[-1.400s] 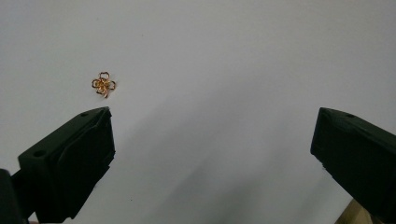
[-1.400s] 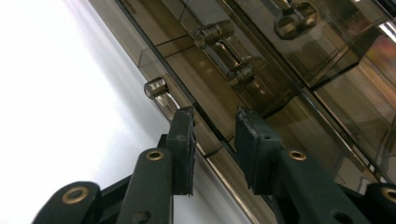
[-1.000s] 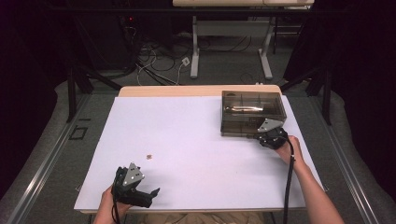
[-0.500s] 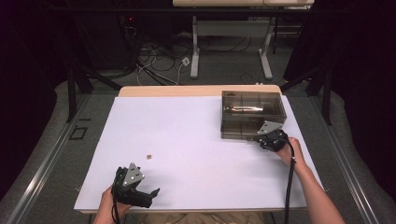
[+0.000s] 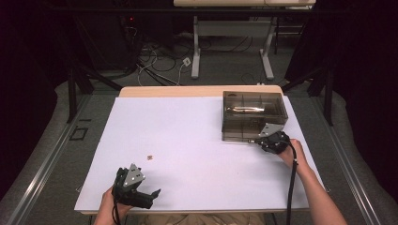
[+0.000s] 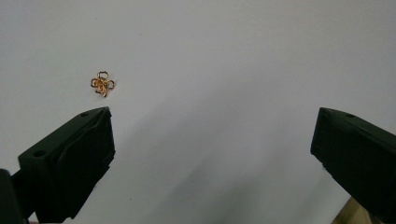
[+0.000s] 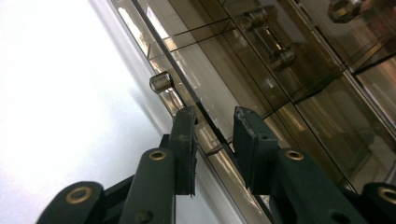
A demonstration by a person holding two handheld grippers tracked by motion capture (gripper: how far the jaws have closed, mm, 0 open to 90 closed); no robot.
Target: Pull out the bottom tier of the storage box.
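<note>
A smoky clear box (image 5: pixel 277 108) with compartments stands at the table's far right. My right gripper (image 5: pixel 257 139) is at the box's front edge. In the right gripper view its jaws (image 7: pixel 215 116) straddle a thin edge of the box (image 7: pixel 289 93), with a gap still between the pads, so it is open. A small clear knob (image 7: pixel 161 81) sticks out just beyond them. A tiny gold ring cluster (image 5: pixel 150 157) lies on the white sheet. My left gripper (image 5: pixel 151 196) rests near the front edge, open and holding nothing. The cluster (image 6: pixel 102 83) lies just beyond its left jaw (image 6: pixel 212 135).
White sheet (image 5: pixel 187 136) covers the table, with a wooden strip (image 5: pixel 169 91) showing at the back. A gold-coloured piece (image 5: pixel 244 109) lies inside the box. Cables and desk legs are on the floor behind. A black cable (image 5: pixel 292 183) trails along the right forearm.
</note>
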